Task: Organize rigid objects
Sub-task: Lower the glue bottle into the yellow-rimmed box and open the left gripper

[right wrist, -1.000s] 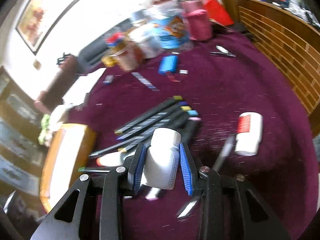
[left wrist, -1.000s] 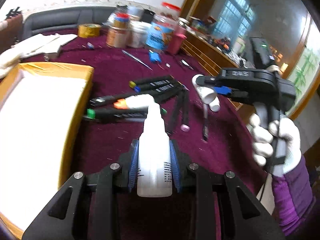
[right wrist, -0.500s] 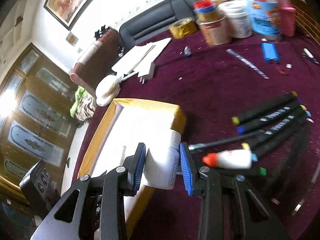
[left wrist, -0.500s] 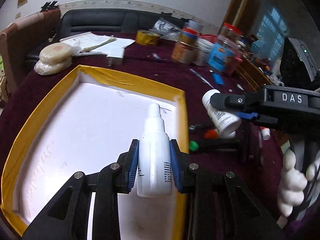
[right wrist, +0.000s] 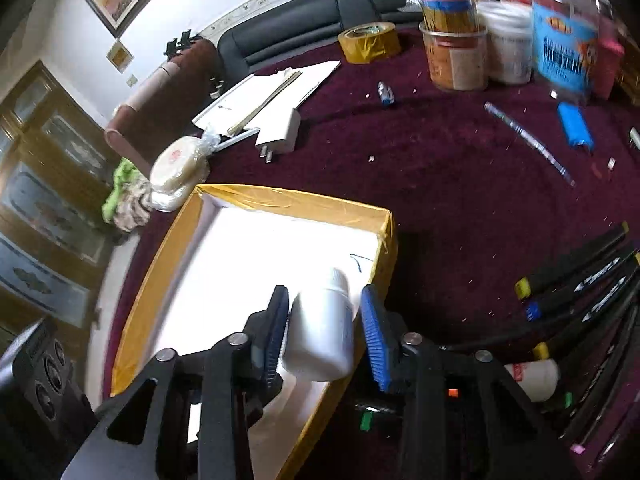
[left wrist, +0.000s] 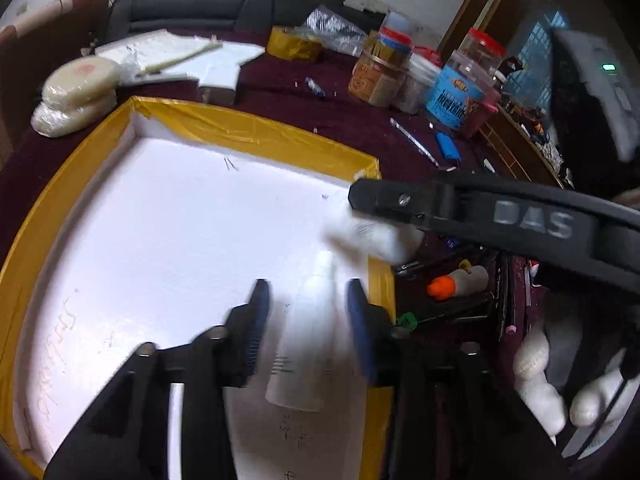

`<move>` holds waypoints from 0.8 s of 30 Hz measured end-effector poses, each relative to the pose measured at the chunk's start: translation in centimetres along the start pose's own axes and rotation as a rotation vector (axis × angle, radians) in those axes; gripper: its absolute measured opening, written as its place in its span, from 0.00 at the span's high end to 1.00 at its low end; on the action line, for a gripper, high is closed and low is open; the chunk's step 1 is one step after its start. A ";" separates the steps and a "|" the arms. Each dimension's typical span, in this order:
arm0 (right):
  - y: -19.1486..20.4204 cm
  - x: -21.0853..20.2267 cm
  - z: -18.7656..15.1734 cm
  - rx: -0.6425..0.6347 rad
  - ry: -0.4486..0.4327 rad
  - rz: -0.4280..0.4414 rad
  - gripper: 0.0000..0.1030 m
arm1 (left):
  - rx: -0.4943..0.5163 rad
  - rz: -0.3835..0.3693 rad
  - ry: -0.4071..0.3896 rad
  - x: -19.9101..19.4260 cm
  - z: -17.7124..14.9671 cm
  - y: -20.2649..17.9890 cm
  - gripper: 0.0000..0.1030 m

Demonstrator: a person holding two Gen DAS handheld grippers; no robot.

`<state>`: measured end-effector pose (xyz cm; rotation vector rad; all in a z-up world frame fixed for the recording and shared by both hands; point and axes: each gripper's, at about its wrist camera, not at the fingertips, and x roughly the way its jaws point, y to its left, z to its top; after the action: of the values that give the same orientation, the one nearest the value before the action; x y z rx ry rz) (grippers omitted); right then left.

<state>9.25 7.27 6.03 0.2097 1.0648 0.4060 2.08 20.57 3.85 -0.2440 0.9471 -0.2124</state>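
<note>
The tray [left wrist: 256, 136] fills the left and centre of the left wrist view, yellow-rimmed with a white floor. Over its lower right part the left gripper [left wrist: 306, 324] is spread wide, its blue pads clear of the blurred dropper bottle [left wrist: 308, 332] between them, nozzle pointing up-frame, long axis along the fingers. In the right wrist view the right gripper [right wrist: 324, 322] is also parted; the pill bottle [right wrist: 322, 328] sits between the pads, tilted, cap toward the tray's [right wrist: 288, 196] right corner. Markers [right wrist: 576, 280] fan out at right; jars [left wrist: 460, 88] stand upper right.

Glossy yellow tape on the tray rim [left wrist: 256, 130]; matt maroon cloth [right wrist: 460, 184].
</note>
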 end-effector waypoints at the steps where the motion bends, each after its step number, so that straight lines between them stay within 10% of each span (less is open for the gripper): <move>1: 0.1 -0.2 0.0 -0.006 -0.006 0.002 0.63 | -0.003 -0.004 0.016 0.3 0.2 0.1 0.46; 11: -0.9 -2.7 -1.0 0.013 -0.074 0.024 0.55 | -0.153 -0.129 0.083 1.6 0.2 3.7 0.40; 24: -4.3 -5.8 -5.6 0.050 -0.102 0.078 0.56 | -0.205 -0.008 0.015 -1.2 -3.9 1.9 0.19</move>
<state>2.82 0.77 6.49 0.3141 0.9688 0.4343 -1.68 22.27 2.00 -0.4354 0.9835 -0.1240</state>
